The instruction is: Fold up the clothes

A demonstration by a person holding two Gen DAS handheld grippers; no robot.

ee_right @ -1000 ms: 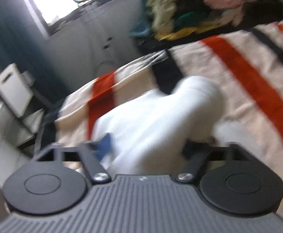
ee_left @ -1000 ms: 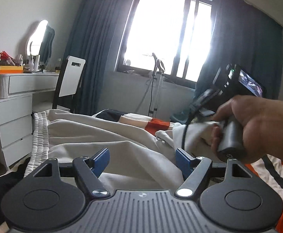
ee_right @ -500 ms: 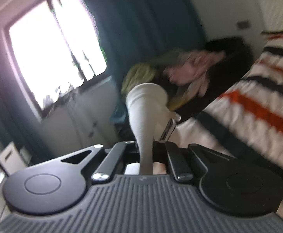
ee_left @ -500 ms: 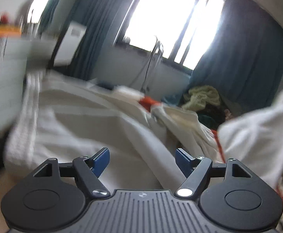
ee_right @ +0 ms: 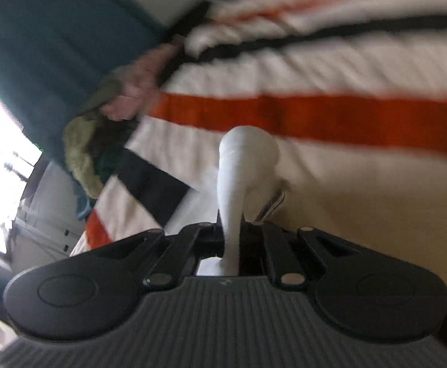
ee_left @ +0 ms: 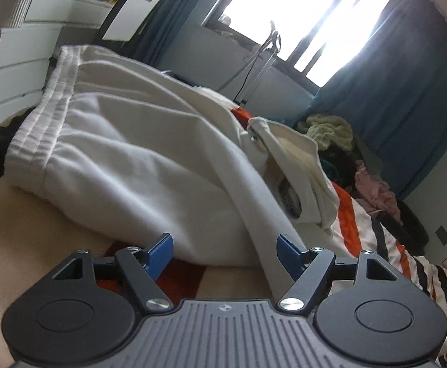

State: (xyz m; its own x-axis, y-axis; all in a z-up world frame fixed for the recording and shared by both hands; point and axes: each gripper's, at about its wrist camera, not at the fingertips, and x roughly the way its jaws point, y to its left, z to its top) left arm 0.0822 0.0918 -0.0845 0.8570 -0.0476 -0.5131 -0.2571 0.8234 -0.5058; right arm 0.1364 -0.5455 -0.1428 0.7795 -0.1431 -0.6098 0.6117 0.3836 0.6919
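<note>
Here, right gripper (ee_right: 231, 239) pinches white garment (ee_left: 149, 159) cloth; left gripper (ee_left: 221, 245) open beside its hem, likely gripping next.

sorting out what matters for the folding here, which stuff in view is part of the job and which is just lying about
Part of the job:
- white garment, spread on the striped bedspread
- right gripper, shut on a bunched part of white fabric
- left gripper, open at the garment's edge

Just lying about:
- heap of clothes by the curtain
- white dresser
- chair
</note>
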